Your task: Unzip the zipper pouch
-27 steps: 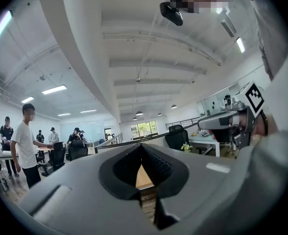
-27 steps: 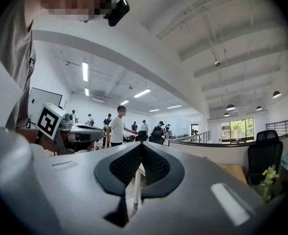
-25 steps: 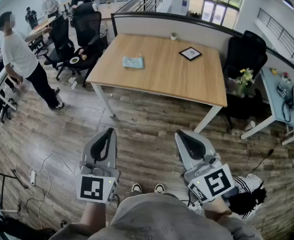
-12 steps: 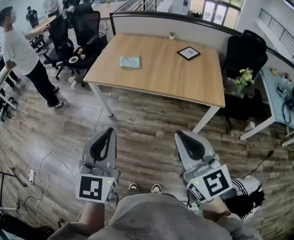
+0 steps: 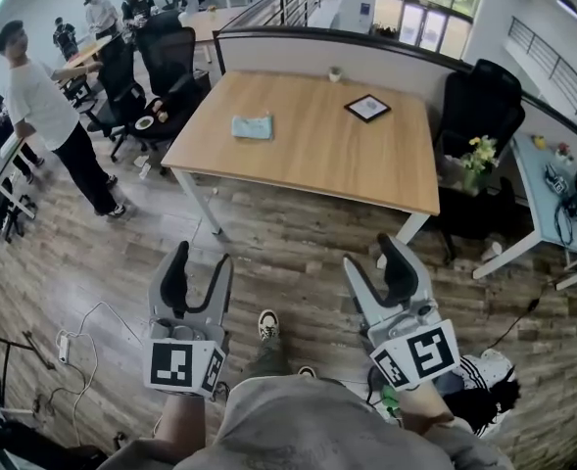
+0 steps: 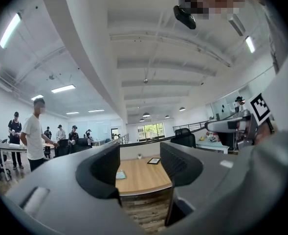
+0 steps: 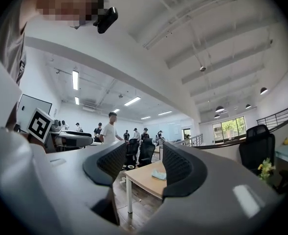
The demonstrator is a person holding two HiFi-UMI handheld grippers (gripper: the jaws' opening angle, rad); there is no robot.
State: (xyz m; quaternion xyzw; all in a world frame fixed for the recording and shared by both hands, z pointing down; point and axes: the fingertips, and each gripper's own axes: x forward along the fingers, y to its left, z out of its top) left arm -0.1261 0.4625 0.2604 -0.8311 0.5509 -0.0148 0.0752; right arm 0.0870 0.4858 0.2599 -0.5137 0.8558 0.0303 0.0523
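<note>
The light blue zipper pouch (image 5: 252,126) lies flat on the left part of a wooden table (image 5: 317,155), far ahead of both grippers. My left gripper (image 5: 199,270) is held level over the wood floor and its jaws have just been opening; nothing is between them. My right gripper (image 5: 374,260) has also just been opening and is empty. In the left gripper view the pouch (image 6: 120,175) shows small between the fingers (image 6: 103,168). The right gripper view has the pouch (image 7: 158,175) on the table corner between the spread jaws.
A black framed card (image 5: 367,108) and a small cup (image 5: 337,71) sit on the table's far side. A person (image 5: 48,116) stands at left beside office chairs (image 5: 166,62). A black chair (image 5: 479,101) and flowers (image 5: 479,152) stand right. Cables (image 5: 82,336) lie on the floor.
Both grippers' jaws went from shut to spread apart. One foot has stepped forward between the grippers. The person at left has shifted a little.
</note>
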